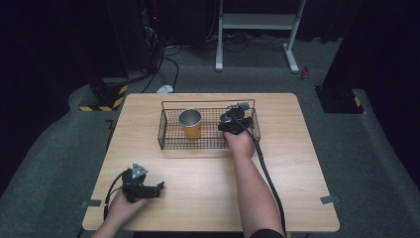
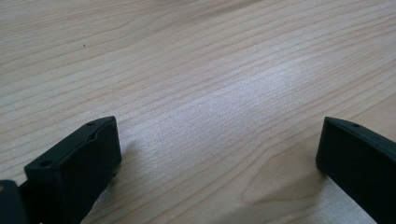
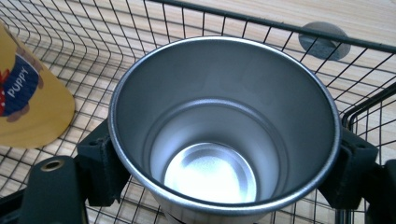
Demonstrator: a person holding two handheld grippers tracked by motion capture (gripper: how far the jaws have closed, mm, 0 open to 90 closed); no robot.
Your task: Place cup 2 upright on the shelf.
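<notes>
A black wire basket [image 1: 208, 102] stands on the far middle of the wooden table [image 1: 198, 198]. Inside it, left of centre, a yellow cup [image 1: 190, 123] with a steel lining stands upright; its printed side [image 3: 28, 107] reads "PUPPY". My right gripper [image 1: 234, 122] is inside the basket's right half, shut on a steel cup [image 3: 219, 140] whose open mouth faces the camera. The jaws of the right gripper [image 3: 224, 161] press the cup from both sides. My left gripper [image 1: 157, 188] rests low on the table near its front left. In its own view the left gripper [image 2: 219, 144] is open, with bare wood between the jaws.
Basket wire [image 3: 261, 25] rises close behind the steel cup, with a grey round disc [image 3: 322, 39] on the table beyond it. A white frame's legs [image 1: 292, 54], cables [image 1: 163, 69] and a black-yellow striped base [image 1: 106, 96] are on the floor behind the table.
</notes>
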